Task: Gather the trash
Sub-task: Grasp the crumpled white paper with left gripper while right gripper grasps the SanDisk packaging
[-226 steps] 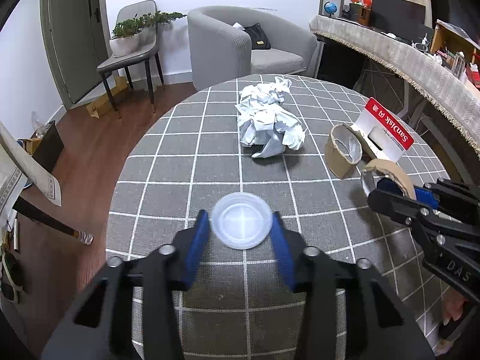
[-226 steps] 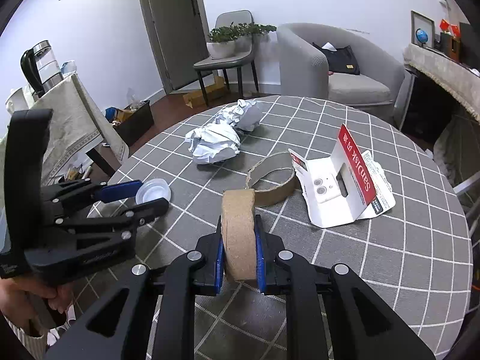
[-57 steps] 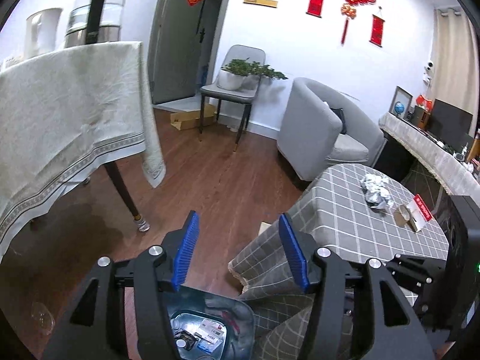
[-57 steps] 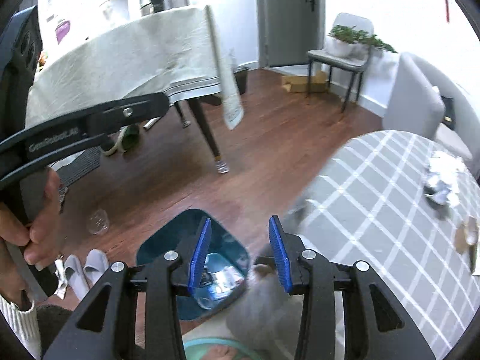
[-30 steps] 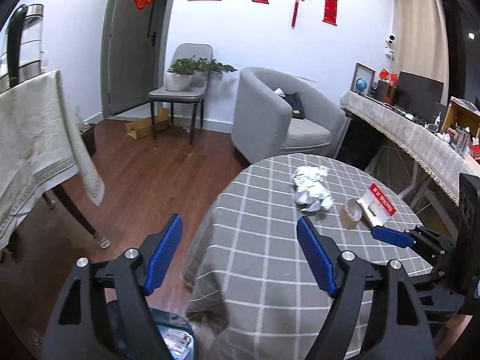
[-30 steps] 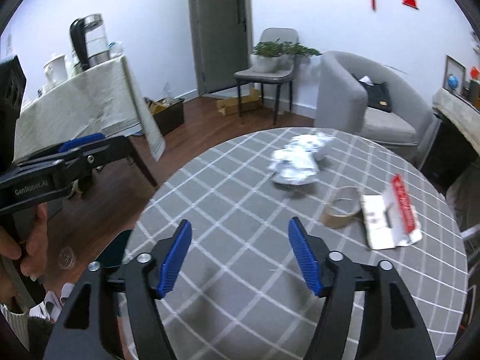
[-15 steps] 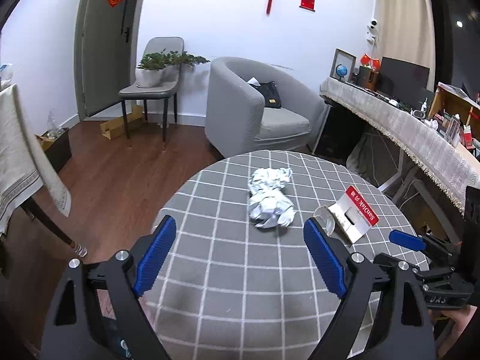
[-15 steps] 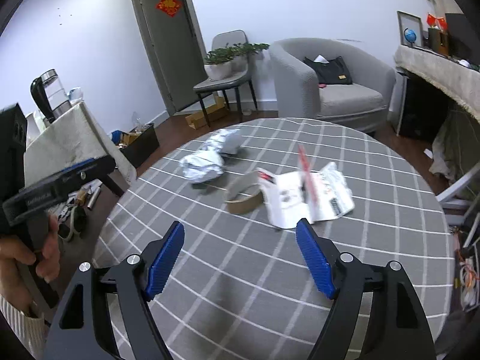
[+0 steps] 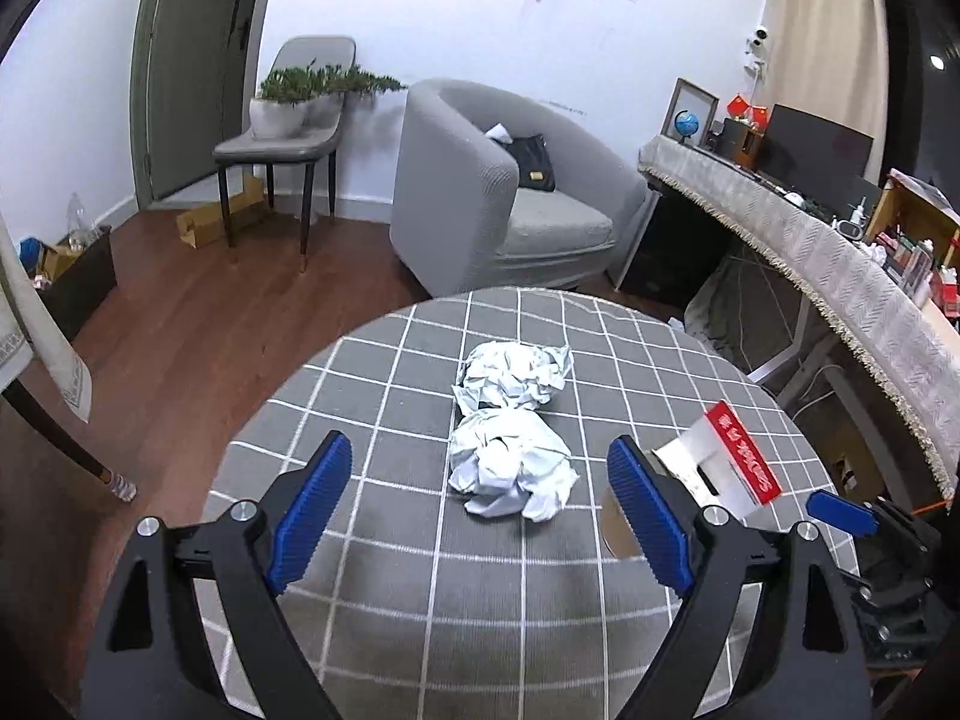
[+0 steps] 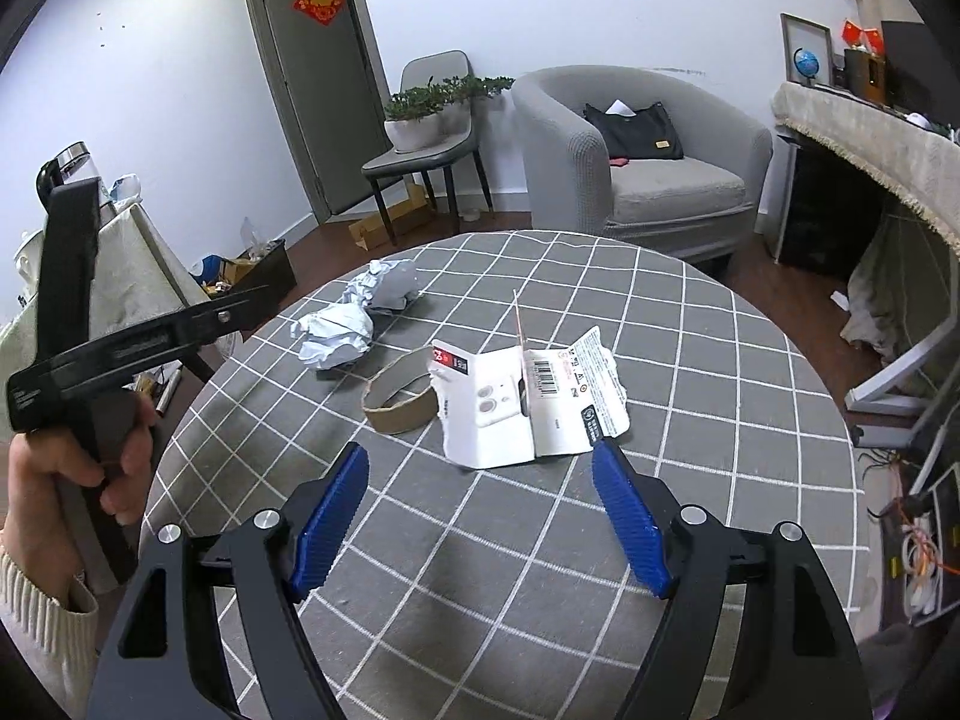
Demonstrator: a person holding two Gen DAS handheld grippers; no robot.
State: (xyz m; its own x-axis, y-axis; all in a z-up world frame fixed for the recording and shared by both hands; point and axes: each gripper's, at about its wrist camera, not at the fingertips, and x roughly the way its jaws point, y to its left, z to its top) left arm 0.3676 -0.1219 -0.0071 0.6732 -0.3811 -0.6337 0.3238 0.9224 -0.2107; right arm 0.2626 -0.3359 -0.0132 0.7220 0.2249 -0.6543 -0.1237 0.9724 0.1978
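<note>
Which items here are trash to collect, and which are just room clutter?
Trash on the table:
- crumpled paper
- cardboard ring
- torn card packaging

Not part of the job:
- armchair with black bag
- chair holding plant
- kettle

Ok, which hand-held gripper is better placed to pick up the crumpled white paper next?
Left. The left hand-held gripper is open and empty with the crumpled white paper centred just ahead. The right hand-held gripper, also open, faces the torn white card packaging.
</note>
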